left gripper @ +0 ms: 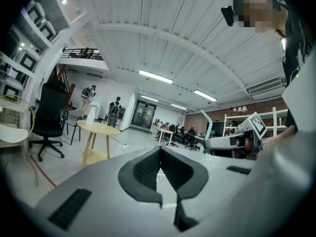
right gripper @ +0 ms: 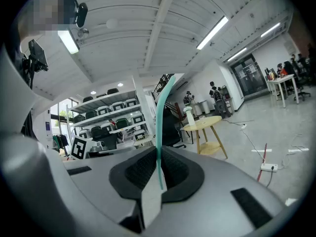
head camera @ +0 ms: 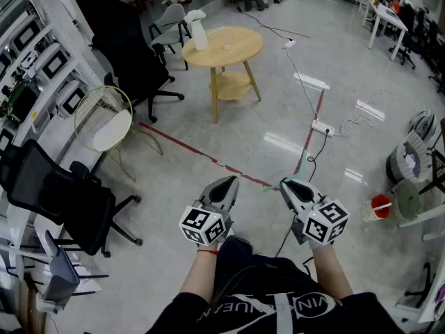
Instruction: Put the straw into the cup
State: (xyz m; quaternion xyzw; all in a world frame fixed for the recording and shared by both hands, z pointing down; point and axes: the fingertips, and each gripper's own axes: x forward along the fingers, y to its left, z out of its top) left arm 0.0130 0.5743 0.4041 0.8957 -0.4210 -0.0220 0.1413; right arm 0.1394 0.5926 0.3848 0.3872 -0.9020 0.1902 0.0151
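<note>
Already the teal straw [right gripper: 159,132] sits pinched in my right gripper [head camera: 286,185], whose jaws are closed flat on its lower end. From there it rises toward 12 o'clock in the right gripper view, bowing slightly to the right near its top. In the head view only a faint green sliver shows, poking from the tips toward 9 o'clock.

I judge it very light, thin-walled and springy. A hard squeeze would crease it, and its smooth plastic could slip or swivel between the pads. Holding it low, as I do, leaves a long free end to feed into an opening, but that end will wobble, so I would move slowly and keep it upright.

My left gripper [head camera: 227,184] is beside the right one, at its 9 o'clock, with the jaw tips together and nothing between them. It could steady the vessel later.

The likely target is the tall white container [head camera: 198,32] on the round wooden table [head camera: 243,51]. It stands well apart from me, at 12 o'clock across the bare floor, and I cannot tell from here whether it is truly the cup. It looks slim and could tip if nudged.

Between us a red tape line [head camera: 181,145] crosses the floor. Black office chairs [head camera: 59,197] stand at 9 o'clock, and a power strip [head camera: 322,127] lies at 1 o'clock.
</note>
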